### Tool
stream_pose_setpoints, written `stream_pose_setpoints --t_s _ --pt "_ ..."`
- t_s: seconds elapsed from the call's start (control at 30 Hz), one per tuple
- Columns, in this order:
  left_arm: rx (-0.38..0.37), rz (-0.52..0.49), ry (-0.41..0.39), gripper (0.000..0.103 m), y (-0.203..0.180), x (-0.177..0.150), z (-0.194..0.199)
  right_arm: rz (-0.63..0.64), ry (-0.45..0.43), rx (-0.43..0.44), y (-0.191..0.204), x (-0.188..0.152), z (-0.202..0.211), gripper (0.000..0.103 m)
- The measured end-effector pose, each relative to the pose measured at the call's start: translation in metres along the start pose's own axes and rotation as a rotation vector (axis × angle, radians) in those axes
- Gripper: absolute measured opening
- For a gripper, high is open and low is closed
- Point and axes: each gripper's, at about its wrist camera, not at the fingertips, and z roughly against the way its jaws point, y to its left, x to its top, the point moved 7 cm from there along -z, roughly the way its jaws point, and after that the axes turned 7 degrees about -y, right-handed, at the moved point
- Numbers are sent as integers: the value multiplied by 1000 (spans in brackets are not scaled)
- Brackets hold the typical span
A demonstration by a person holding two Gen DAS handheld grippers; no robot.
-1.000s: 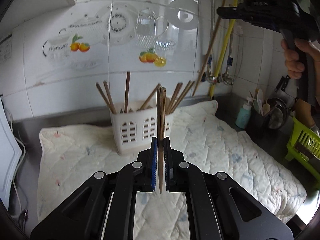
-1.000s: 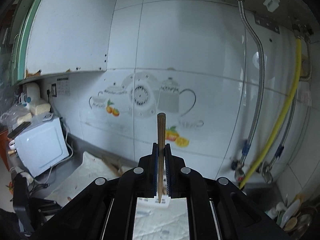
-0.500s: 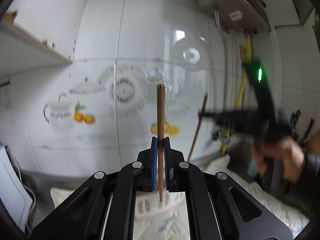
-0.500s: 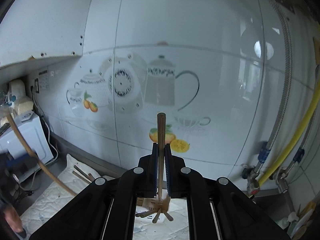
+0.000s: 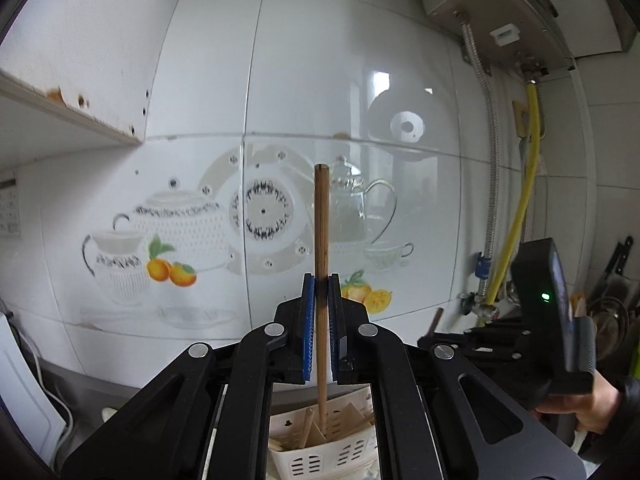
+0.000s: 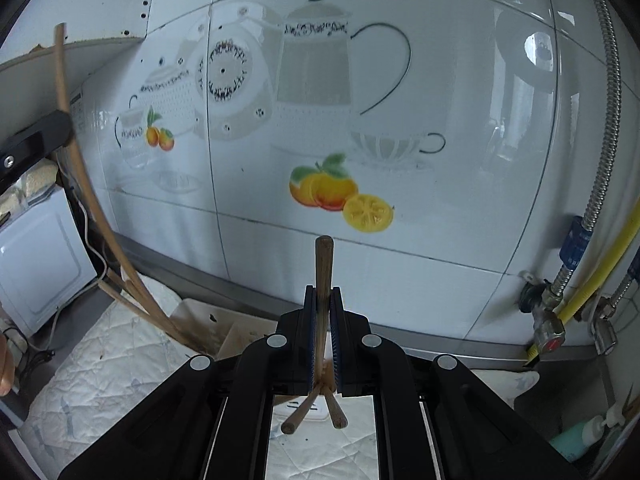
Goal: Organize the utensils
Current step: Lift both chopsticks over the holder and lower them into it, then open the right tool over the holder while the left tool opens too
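Chopsticks [image 6: 120, 256] crowding holder [image 6: 240, 330] — wall [image 6: 400, 264] close

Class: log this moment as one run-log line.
left tool: shut on chopstick, tip in white holder | right tool: shut on second chopstick | step: inserting

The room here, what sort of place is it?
Most likely a home kitchen: tiled wall with a teapot-and-fruit decal, a gas pipe under a wall heater, and a white chopstick holder on the counter.
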Motion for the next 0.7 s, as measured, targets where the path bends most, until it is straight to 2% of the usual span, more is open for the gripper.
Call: stream_pose_setpoints --t_s 0.13,0.2,0.37,0.47,0.7 --pt "13 -3 19 5 3 -11 -13 -4 -7 -1 -4 -4 4 8" --pt "17 -2 29 5 4 -18 -20 -4 -16 -5 -6 -4 9 13" --pt "38 -3 63 5 9 -37 -34 11 -37 -5 -7 -1 23 16" --pt "37 -5 89 5 11 -48 -41 26 -49 -7 -5 0 30 24" --pt "44 -2 139 5 14 -64 -49 43 -65 8 3 -4 42 28"
